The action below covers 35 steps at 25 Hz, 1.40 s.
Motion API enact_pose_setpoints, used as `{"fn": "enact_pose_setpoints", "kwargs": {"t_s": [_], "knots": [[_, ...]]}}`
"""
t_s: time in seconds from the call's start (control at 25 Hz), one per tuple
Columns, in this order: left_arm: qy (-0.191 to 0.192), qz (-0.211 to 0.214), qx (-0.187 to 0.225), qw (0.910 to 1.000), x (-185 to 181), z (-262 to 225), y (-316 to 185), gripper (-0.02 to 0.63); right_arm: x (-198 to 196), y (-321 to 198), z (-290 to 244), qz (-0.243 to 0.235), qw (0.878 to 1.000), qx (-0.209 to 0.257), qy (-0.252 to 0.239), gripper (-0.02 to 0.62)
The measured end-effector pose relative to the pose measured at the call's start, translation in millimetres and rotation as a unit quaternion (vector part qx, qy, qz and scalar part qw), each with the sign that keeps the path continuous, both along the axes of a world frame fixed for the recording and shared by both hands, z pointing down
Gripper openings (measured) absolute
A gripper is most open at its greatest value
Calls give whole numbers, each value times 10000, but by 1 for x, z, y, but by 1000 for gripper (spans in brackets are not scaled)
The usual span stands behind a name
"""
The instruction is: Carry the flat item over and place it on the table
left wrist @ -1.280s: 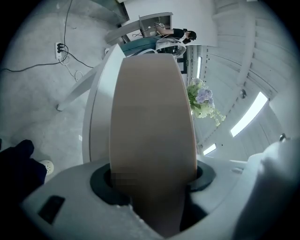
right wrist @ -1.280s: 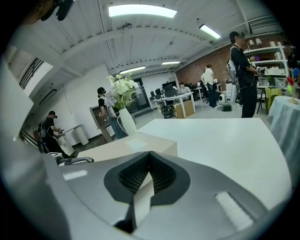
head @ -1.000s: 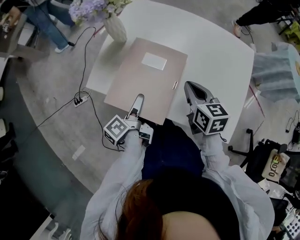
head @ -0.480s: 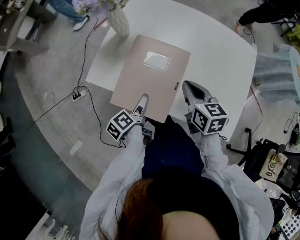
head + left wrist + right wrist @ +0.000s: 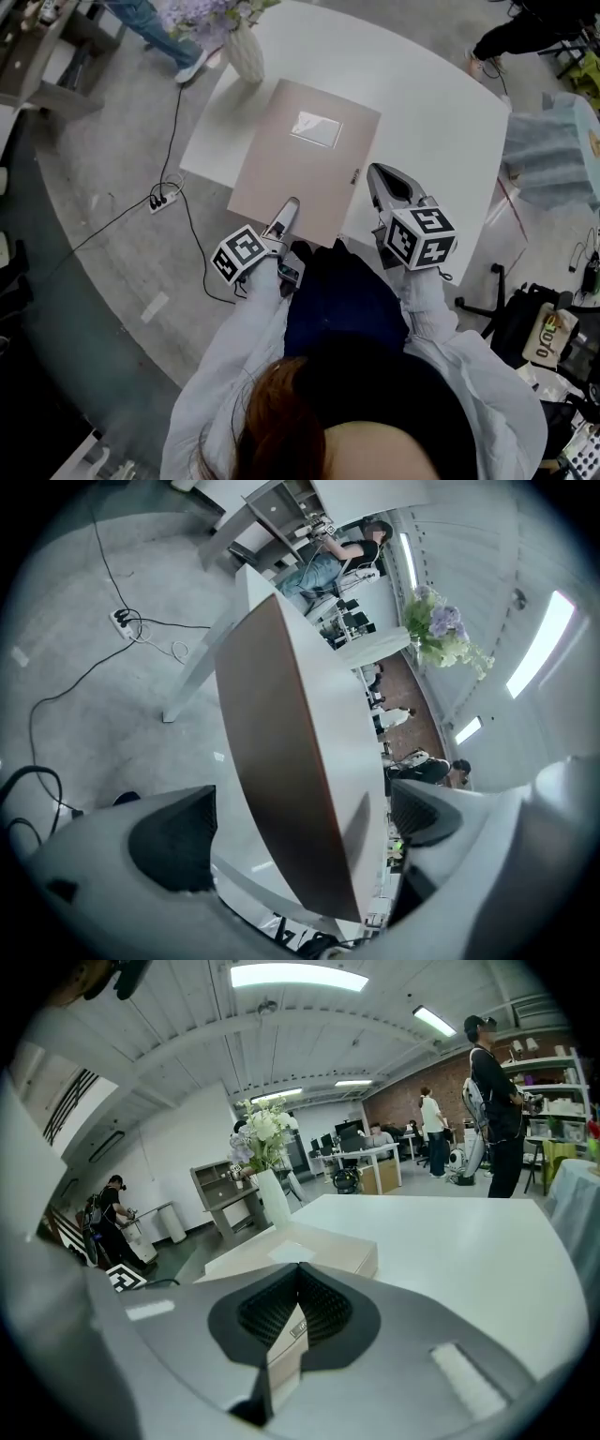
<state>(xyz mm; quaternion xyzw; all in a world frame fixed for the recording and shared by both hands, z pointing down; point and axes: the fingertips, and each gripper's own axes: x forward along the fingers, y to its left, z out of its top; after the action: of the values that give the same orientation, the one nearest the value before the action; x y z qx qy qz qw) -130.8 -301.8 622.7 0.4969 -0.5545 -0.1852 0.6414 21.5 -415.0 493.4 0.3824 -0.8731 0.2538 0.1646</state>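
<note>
A flat tan folder [image 5: 300, 169] with a white label lies on the white table [image 5: 431, 103], its near edge sticking out past the table's edge. My left gripper [image 5: 289, 208] is at that near edge. In the left gripper view the folder [image 5: 281, 761] runs edge-on between the jaws of the left gripper [image 5: 300, 827]; they are opening and both pads stand off it. My right gripper [image 5: 382, 178] rests just right of the folder, shut on nothing. In the right gripper view the folder [image 5: 323, 1241] shows beyond the closed tips of the right gripper [image 5: 298, 1283].
A white vase of flowers [image 5: 246, 52] stands at the table's far left corner. A power strip with cables [image 5: 159, 199] lies on the floor to the left. An office chair base [image 5: 492, 300] and a covered stand [image 5: 553, 150] are to the right. People stand farther off.
The left gripper's jaws have spread apart and let go of the folder's near edge. The folder now rests on the table. The right gripper has hardly moved.
</note>
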Motion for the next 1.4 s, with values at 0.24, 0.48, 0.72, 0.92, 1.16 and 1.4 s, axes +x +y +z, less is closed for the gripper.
{"fn": "enact_pose_setpoints", "kwargs": {"t_s": [0.24, 0.48, 0.72, 0.92, 1.16, 1.4], "knots": [[-478, 566, 530, 9958, -17, -48, 19, 560, -6, 6, -24, -41, 9996, 268, -75, 9], [-1869, 797, 1159, 9723, -55, -102, 21, 548, -16, 13, -44, -107, 9984, 536, -165, 10], [-2699, 1152, 1854, 9378, -59, -154, -2, 515, -24, 22, -64, -171, 9965, 765, -293, 9], [-3055, 1597, 2432, 9067, -39, -190, -28, 434, -24, 24, -85, -136, 9938, 998, -465, 9], [-3672, 2002, 3064, 8551, -9, -220, -51, 226, -8, 23, -103, 2, 9906, 1257, -548, 9], [-3949, 2308, 3493, 8178, 22, -224, -54, 38, 22, 29, -99, 183, 9886, 1480, -220, 9]]}}
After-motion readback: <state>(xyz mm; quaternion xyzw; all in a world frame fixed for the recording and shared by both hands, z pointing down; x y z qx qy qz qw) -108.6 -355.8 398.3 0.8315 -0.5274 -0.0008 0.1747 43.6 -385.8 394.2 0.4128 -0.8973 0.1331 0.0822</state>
